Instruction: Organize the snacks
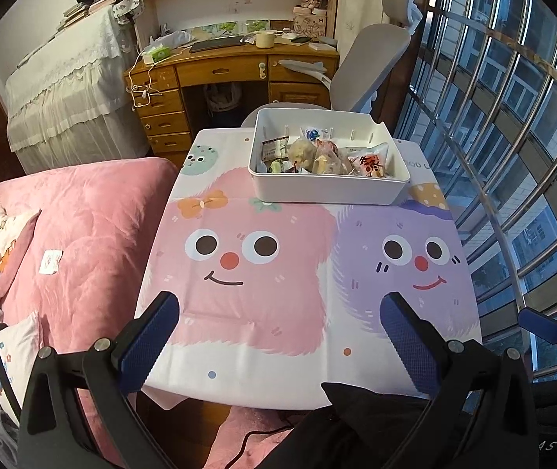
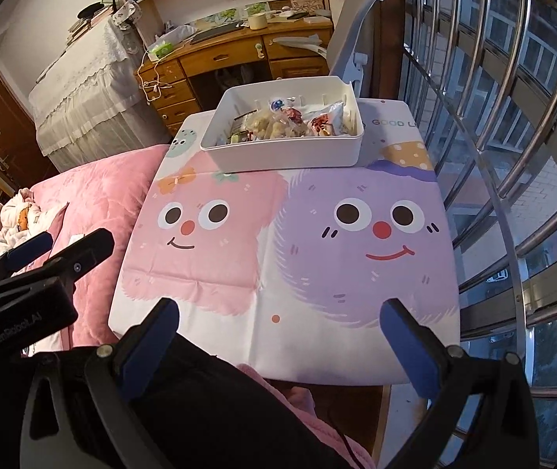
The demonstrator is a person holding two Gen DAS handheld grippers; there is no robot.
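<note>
Cartoon tablecloth [image 1: 263, 312]; snack bin [image 1: 329, 191] well beyond both grippers' parted, empty jaws

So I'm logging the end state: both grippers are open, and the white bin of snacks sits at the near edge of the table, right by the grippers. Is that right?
Not quite. The white bin of snacks sits at the far end of the table, toward the desk, well apart from the grippers; the left wrist view shows it. The left gripper and right gripper are indeed open.

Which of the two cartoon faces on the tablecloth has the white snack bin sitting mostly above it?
The pink face. The white bin sits mostly at its top edge; the purple face lies to its right, nearer the window bars.
</note>
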